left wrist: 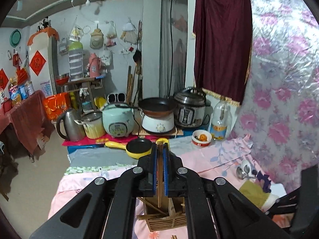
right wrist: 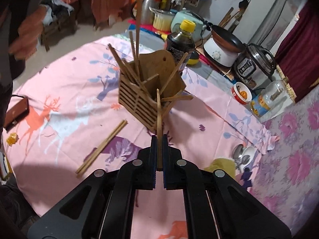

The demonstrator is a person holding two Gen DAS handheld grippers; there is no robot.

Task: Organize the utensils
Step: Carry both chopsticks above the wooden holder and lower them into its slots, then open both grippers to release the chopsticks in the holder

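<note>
Through my left wrist camera, my left fingers [left wrist: 159, 148] are pressed together on a wooden chopstick [left wrist: 159, 183] that runs up between the blue pads and hangs down toward the slatted wooden holder [left wrist: 164, 222] below. The holder stands on the pink patterned cloth [left wrist: 209, 159] covering the counter, with a few sticks leaning in it. Past my fingertips sit a small yellow pan [left wrist: 137, 147], a mint rice cooker [left wrist: 117, 119] and a red-rimmed bowl [left wrist: 201, 138]. Spoons [left wrist: 244, 172] lie to the right near the floral wall.

Through my right wrist camera, my right fingers [right wrist: 159, 140] are clamped tight on another chopstick [right wrist: 159, 115], whose far end reaches into the near compartment of the holder [right wrist: 137, 99]. Several chopsticks lean at odd angles in the holder's compartments. One long stick [right wrist: 139, 10] hangs over the holder's far side; I cannot tell whether its tip touches inside. A loose bundle of chopsticks [right wrist: 101, 146] lies on the cloth left of my fingers. A dark bottle with a yellow cap [right wrist: 181, 43] stands just behind the holder.
</note>
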